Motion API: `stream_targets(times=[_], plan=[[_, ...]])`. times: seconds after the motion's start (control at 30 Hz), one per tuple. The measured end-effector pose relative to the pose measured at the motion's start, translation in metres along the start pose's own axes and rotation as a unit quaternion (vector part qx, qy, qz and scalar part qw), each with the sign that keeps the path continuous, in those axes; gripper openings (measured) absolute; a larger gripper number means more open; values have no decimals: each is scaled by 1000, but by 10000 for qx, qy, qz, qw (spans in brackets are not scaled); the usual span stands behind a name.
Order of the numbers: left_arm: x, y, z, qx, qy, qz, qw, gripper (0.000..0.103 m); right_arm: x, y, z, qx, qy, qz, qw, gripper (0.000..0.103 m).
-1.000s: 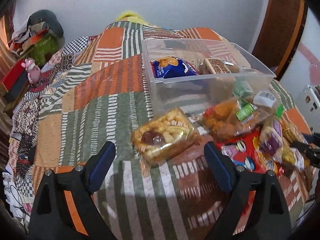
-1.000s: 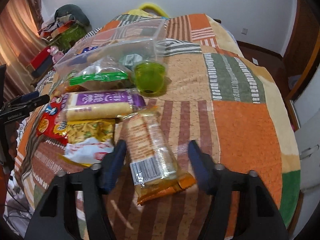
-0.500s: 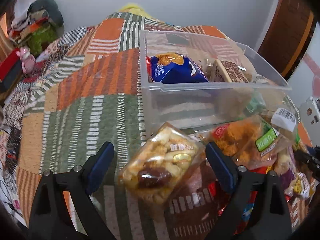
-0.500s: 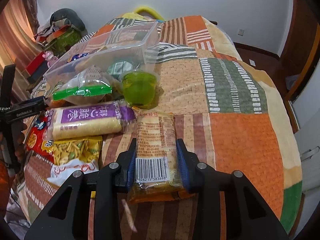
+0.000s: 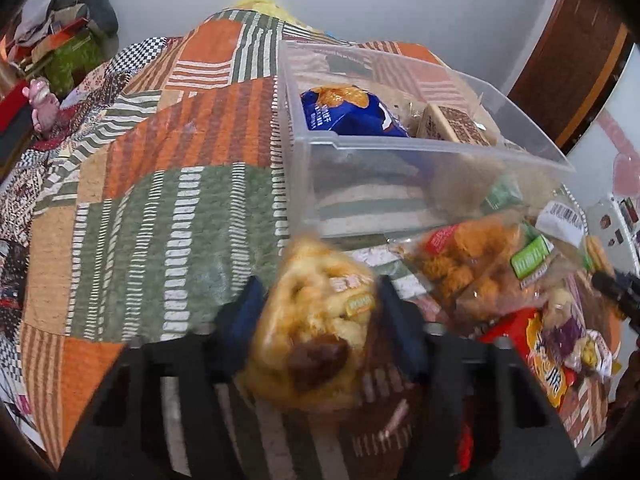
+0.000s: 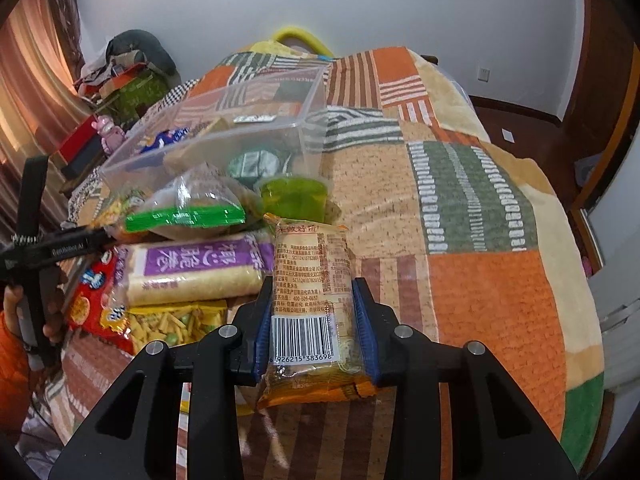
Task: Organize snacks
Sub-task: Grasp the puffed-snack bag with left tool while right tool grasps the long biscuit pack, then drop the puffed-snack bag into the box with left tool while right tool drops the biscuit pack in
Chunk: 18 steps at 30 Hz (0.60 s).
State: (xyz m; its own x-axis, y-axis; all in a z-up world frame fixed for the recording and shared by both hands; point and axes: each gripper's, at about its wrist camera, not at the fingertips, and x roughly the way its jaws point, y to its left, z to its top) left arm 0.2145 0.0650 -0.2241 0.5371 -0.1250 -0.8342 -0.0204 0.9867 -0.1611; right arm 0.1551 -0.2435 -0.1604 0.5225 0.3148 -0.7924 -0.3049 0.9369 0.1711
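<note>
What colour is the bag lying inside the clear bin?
Blue bag with orange; clearest in the left wrist view.

Glossy crinkled film wraps the biscuit pack (image 6: pixel 311 304); the bin (image 5: pixel 420 168) is clear smooth plastic (quilt (image 6: pixel 472 208) looks nubbly).

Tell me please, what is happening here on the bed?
A person is sorting snacks into a clear bin with two handheld grippers. The left gripper is shut on a pastry bag, just in front of the bin. The right gripper is shut on a cracker pack. A blue bag already lies in the bin; other snacks wait on the quilt.
</note>
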Motion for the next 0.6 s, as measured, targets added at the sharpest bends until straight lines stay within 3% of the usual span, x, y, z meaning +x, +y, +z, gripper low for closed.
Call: stream_targets(times=[0.27,0.6], plan=[[-24,5,-9,44,-149,121,9998,49,-9,3,12,78,-234,73,9997,34],[-86,-1,11,43,-842,108,9964,48,-25,15,39,-48,-736,106,9972,34]])
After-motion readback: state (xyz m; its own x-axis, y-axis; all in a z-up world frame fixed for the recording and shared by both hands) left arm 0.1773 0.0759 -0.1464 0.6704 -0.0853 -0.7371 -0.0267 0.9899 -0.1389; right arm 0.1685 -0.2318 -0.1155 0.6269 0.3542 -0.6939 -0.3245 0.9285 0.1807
